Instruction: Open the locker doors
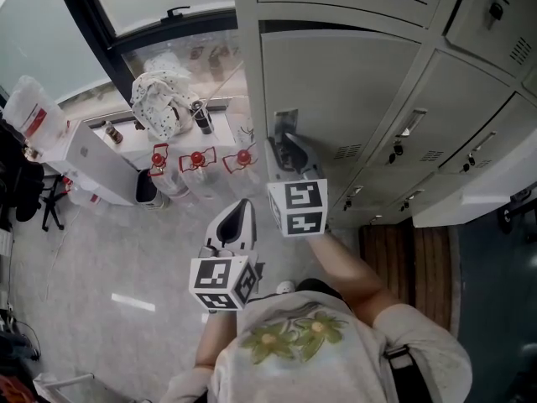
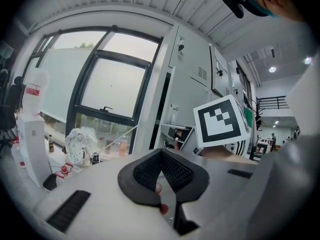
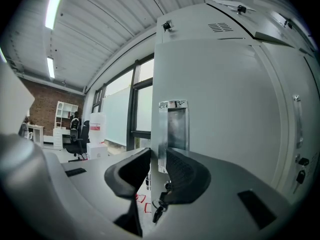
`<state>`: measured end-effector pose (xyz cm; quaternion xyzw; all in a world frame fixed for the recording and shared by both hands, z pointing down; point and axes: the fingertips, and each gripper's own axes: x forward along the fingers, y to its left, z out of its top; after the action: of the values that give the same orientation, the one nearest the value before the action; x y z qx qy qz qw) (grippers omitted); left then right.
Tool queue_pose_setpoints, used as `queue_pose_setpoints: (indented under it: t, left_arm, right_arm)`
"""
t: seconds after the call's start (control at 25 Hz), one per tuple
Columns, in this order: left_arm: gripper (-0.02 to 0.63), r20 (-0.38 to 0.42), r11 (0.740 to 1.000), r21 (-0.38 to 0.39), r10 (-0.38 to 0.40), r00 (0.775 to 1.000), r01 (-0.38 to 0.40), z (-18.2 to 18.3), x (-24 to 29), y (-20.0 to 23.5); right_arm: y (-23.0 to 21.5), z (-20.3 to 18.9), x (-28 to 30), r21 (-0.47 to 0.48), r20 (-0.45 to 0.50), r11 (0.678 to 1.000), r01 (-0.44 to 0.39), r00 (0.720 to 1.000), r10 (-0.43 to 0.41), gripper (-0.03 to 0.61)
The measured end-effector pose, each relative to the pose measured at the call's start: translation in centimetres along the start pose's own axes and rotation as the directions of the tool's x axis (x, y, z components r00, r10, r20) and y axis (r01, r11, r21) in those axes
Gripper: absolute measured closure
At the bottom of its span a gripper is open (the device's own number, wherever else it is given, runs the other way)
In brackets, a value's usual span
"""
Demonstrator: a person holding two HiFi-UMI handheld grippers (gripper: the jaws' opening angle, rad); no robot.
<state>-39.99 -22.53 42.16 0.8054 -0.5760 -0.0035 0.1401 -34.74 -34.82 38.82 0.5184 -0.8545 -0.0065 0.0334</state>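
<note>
My shirt (image 1: 294, 342) fills the bottom of the head view, with both marker cubes just above it. The left gripper (image 1: 244, 205) sits mid-frame, pointing at the floor gap beside the lockers (image 1: 470, 99). In its own view the left gripper (image 2: 161, 153) has its tips touching and nothing between the pads, so it's clenched and empty.

The right gripper (image 1: 285, 153) is at centre frame, up against the door (image 1: 344, 91). In the right gripper view its jaws (image 3: 159, 160) straddle the door's (image 3: 225, 109) left edge. One pad is outside the edge and the other is on the face, at the bottom of the chrome handle (image 3: 173, 126). Both pads are in contact, so it's grasping the door there. Keys (image 3: 159, 206) hang just below the jaws.

The door takes up centre to upper right of the head view, with the handle (image 1: 285, 122) at its left edge. Can't tell if it's cracked open.

Red-capped bottles (image 1: 197, 159) are on the floor left of the lockers, and a spotted bag (image 1: 159, 99) is above them.
</note>
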Motion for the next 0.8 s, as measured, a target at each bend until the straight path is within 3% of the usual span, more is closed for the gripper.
queue_pose_setpoints:
  t: [0.8]
  left_arm:
    - [0.584,-0.019,1.000,-0.005,-0.022,1.000,0.021,-1.2,-0.4,-2.8]
  right_arm:
    - [0.7,0.0,-4.3,-0.004,0.009,0.996,-0.093,0.996,0.093,0.462]
